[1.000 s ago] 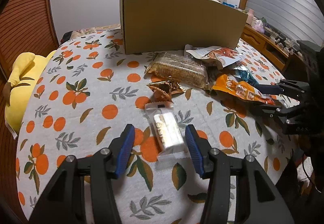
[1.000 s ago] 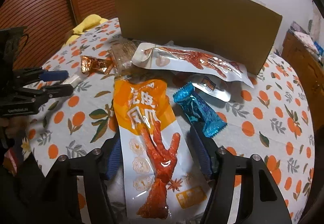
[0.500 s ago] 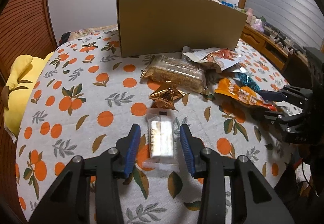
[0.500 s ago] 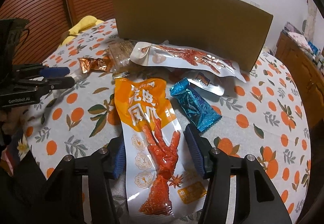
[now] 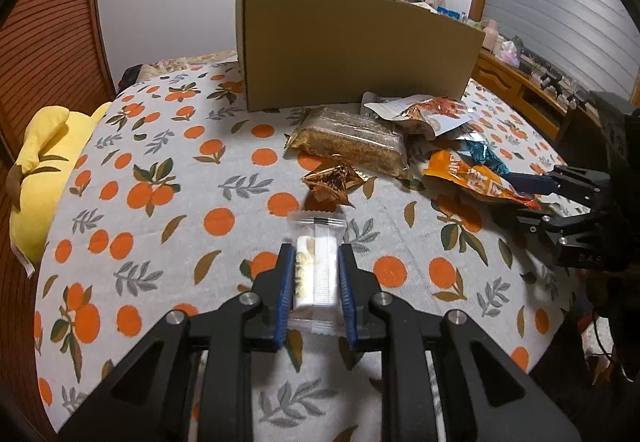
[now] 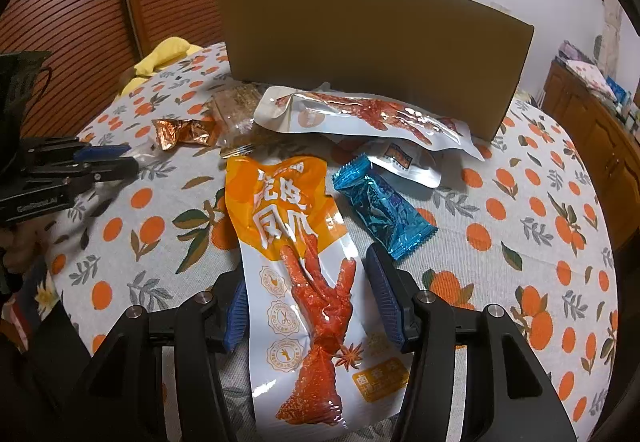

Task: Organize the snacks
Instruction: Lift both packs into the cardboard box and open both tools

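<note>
My left gripper [image 5: 314, 262] is shut on a small clear packet with a white snack bar [image 5: 316, 270], just above the orange-print tablecloth [image 5: 160, 202]. My right gripper [image 6: 306, 290] is open, its fingers on either side of the orange and white chicken-feet pouch [image 6: 298, 238], which also shows in the left wrist view [image 5: 476, 180]. A tall cardboard box [image 5: 352, 50] stands at the back; in the right wrist view it [image 6: 372, 46] is behind the snacks.
On the cloth lie a brown cracker pack [image 5: 352, 144], a gold wrapper [image 5: 334, 180], a blue packet [image 6: 382, 208], a long white pouch [image 6: 368, 118] and a small white packet [image 6: 404, 160]. A yellow cushion [image 5: 44, 162] sits at the left edge.
My left gripper has closed from open onto the white bar packet. My right gripper's fingers have narrowed around the chicken-feet pouch.
</note>
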`<state>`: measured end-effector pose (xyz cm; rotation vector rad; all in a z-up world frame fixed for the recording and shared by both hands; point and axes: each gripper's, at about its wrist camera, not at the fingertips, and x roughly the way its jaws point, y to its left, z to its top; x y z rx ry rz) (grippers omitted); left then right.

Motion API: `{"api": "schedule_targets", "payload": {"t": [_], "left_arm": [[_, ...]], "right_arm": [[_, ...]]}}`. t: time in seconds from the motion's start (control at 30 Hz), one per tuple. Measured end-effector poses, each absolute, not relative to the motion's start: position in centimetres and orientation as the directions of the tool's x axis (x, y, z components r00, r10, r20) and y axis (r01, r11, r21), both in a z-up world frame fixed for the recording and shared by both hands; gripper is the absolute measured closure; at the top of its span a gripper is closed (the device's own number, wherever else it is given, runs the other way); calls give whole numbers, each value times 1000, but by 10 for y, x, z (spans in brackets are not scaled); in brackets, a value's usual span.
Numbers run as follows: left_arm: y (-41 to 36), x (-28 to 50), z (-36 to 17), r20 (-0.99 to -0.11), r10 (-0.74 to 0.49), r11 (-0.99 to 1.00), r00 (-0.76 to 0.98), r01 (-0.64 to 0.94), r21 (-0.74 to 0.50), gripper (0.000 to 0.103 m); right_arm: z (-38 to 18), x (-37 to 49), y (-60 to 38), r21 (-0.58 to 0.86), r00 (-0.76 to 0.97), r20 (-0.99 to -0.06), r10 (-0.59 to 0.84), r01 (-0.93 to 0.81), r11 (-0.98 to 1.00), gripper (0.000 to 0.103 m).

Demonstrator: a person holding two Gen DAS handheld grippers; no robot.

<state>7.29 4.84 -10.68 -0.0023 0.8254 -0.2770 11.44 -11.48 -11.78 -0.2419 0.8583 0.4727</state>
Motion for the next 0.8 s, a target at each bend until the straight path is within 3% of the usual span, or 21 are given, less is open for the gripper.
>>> {"api": "schedule_targets", "payload": {"t": [0.23, 0.8], "left_arm": [[55, 64, -96, -700, -252, 964, 668, 233, -125, 84], [42, 64, -83, -675, -282, 955, 682, 265, -132, 84]], "right_arm": [[-115, 113, -118, -1, 562, -764, 317, -493, 870, 56], [-106, 103, -116, 44, 559, -741, 372, -512, 858, 57]]}}
